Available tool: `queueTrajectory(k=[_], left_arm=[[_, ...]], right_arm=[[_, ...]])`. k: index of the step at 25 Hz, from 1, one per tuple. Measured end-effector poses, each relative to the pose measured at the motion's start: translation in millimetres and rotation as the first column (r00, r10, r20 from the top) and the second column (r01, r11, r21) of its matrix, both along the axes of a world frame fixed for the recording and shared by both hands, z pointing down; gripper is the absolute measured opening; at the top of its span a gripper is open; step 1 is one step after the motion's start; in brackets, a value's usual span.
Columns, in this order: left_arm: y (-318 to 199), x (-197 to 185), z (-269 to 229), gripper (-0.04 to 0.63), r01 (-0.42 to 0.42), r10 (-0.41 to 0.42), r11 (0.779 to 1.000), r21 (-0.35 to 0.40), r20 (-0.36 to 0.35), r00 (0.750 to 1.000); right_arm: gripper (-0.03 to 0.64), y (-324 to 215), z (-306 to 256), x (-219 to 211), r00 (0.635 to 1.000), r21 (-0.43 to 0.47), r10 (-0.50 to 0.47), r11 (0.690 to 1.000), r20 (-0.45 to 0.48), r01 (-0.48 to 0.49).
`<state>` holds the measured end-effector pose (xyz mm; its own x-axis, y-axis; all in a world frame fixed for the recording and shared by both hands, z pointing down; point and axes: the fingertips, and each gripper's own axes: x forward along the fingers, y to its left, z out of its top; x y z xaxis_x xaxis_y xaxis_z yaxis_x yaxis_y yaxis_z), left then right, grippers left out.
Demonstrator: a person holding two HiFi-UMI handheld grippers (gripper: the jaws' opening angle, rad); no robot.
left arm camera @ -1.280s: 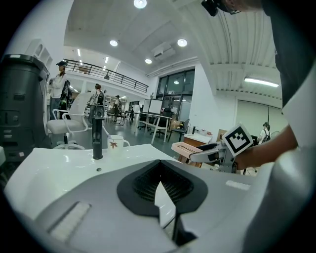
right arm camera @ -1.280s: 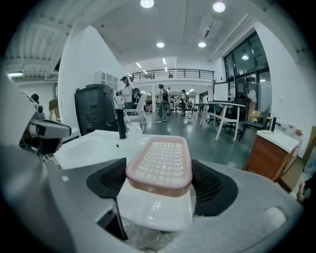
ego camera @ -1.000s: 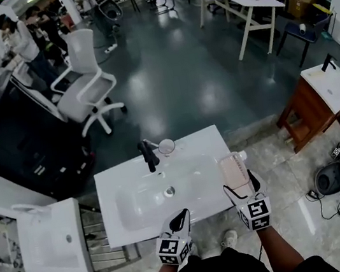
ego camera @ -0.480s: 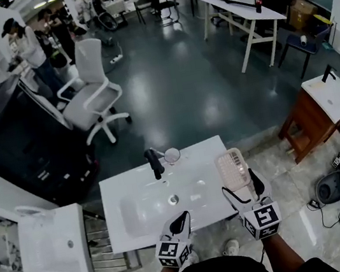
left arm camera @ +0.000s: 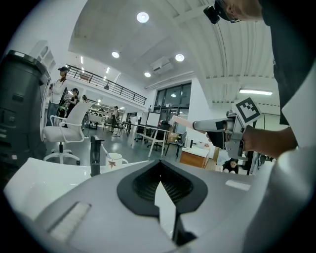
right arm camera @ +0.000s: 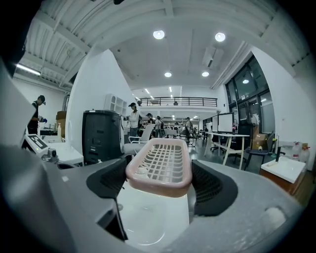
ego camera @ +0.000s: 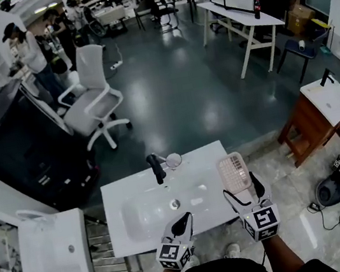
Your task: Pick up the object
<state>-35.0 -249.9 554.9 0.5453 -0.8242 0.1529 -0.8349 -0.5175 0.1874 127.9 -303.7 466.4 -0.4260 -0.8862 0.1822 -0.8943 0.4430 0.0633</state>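
A pink slotted plastic basket (ego camera: pixel 233 172) hangs lifted over the right end of the white washbasin top (ego camera: pixel 121 192), and my right gripper (ego camera: pixel 240 187) is shut on its near rim. The right gripper view shows the basket (right arm camera: pixel 160 165) pinched between both pads of that gripper (right arm camera: pixel 159 184), with the basin below it. My left gripper (ego camera: pixel 184 219) hovers at the basin's front edge with its jaws shut and nothing in them, as the left gripper view (left arm camera: pixel 160 182) confirms. That view also catches the basket (left arm camera: pixel 183 122) at the right.
A black faucet (ego camera: pixel 156 167) and a white mug (ego camera: pixel 173 160) stand at the back of the basin top. A second white basin (ego camera: pixel 53 248) sits to the left, a black cabinet (ego camera: pixel 23 144) and a white office chair (ego camera: pixel 92 93) behind it. A wooden cabinet (ego camera: pixel 312 118) stands right.
The right gripper has raised the pink basket off the right end of the basin top, and its far end now points up and away. The left gripper has barely moved.
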Motion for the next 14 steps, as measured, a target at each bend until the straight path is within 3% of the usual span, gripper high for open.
queueTrajectory(k=[6,14], left_arm=[[-1.7,-0.9,5.0,0.018,-0.001,0.001,1.000,-0.014,0.056,0.998],[0.1,-0.3,6.4,0.018,-0.020,0.023,0.999,-0.047,0.068,0.997]], right_arm=[[0.413,-0.6,3.0,4.3,1.000,-0.003,0.021,1.000,-0.007,-0.021],[0.413,-3.4,2.4,6.3,0.999,0.003,0.037,0.999,-0.004,-0.037]])
